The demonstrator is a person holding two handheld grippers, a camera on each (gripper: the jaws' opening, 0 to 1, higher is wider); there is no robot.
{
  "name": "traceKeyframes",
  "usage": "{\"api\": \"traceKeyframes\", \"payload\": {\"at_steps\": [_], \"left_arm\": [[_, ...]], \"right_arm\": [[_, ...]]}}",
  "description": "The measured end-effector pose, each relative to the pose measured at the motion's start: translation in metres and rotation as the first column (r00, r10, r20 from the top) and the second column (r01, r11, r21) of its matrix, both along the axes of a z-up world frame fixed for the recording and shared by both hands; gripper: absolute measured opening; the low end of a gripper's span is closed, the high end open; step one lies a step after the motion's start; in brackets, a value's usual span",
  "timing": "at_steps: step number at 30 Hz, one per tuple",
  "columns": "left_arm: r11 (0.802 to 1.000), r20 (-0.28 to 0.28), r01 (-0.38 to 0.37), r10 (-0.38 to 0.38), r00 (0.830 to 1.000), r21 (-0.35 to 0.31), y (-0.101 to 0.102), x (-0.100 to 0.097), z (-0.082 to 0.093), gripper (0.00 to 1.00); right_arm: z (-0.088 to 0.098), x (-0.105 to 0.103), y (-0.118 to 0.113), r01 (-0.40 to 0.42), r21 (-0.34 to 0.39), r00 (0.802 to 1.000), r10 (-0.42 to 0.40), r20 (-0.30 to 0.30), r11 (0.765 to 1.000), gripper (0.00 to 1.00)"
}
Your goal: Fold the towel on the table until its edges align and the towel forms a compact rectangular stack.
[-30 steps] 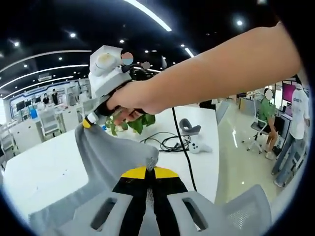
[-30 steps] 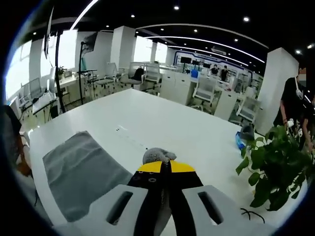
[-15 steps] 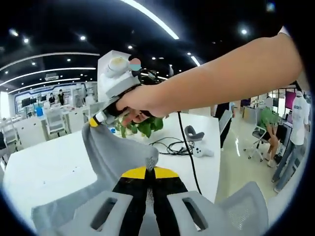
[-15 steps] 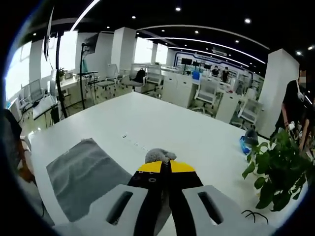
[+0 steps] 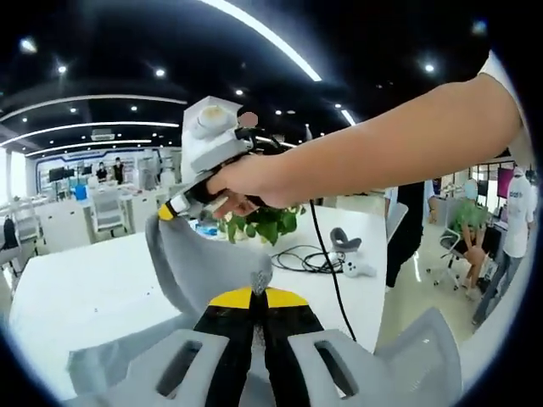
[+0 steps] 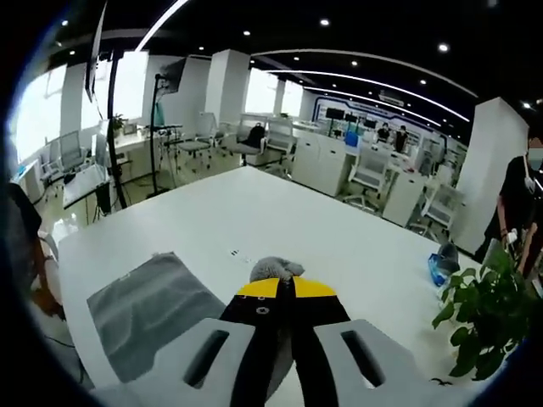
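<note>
The grey towel [image 5: 199, 267] hangs lifted over the white table [image 5: 76, 288], stretched between both grippers. My left gripper [image 5: 258, 292] is shut on one towel corner, a small tuft sticking out above its yellow-tipped jaws. In the left gripper view the right gripper [image 5: 170, 210], held by a person's hand, pinches the other corner higher up at left. In the right gripper view my right gripper [image 6: 285, 284] is shut on a bunched grey towel corner [image 6: 270, 269], and the rest of the towel [image 6: 148, 309] lies spread on the table at lower left.
A potted green plant [image 5: 259, 222] stands on the table behind the towel, with black cables [image 5: 310, 259] and a white controller [image 5: 352, 267] to its right. A blue object [image 6: 439, 263] lies near the plant [image 6: 484, 318]. People and office chairs fill the background.
Both grippers have risen slightly with the towel still held; the background has shifted in both views as the hands moved. The grips have not changed.
</note>
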State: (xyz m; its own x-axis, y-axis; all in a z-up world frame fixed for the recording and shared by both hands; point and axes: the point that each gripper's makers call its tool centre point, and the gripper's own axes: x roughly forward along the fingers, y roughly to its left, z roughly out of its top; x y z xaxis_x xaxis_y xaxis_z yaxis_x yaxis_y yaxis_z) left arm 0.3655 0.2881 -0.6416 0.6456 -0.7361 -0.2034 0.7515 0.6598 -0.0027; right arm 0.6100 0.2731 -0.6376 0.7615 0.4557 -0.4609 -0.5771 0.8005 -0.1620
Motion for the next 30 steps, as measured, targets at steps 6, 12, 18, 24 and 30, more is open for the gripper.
{"api": "traceKeyframes", "payload": {"at_steps": [6,12,18,24,30], "left_arm": [[0.999,-0.009,-0.030,0.030,0.999,0.019,0.032,-0.001,-0.009,0.03],[0.997,-0.036,-0.077,0.078,0.996,0.010,0.065,-0.001,-0.024,0.03],[0.992,-0.058,-0.122,0.122,0.991,0.003,0.091,-0.004,-0.035,0.03],[0.984,-0.090,-0.175,0.174,0.981,-0.004,0.118,-0.008,-0.051,0.03],[0.974,-0.130,-0.228,0.225,0.966,-0.011,0.142,-0.016,-0.068,0.03]], "right_arm": [[-0.007,0.001,0.025,-0.011,0.017,1.000,0.011,-0.020,1.000,0.01],[-0.019,0.004,0.052,-0.039,0.015,0.999,0.039,-0.037,0.999,0.01],[-0.025,-0.003,0.084,-0.068,0.012,0.997,0.068,-0.043,0.998,0.01],[-0.037,-0.001,0.109,-0.089,0.001,0.995,0.088,-0.056,0.996,0.01],[-0.056,-0.007,0.132,-0.118,-0.009,0.990,0.117,-0.080,0.993,0.01]]}}
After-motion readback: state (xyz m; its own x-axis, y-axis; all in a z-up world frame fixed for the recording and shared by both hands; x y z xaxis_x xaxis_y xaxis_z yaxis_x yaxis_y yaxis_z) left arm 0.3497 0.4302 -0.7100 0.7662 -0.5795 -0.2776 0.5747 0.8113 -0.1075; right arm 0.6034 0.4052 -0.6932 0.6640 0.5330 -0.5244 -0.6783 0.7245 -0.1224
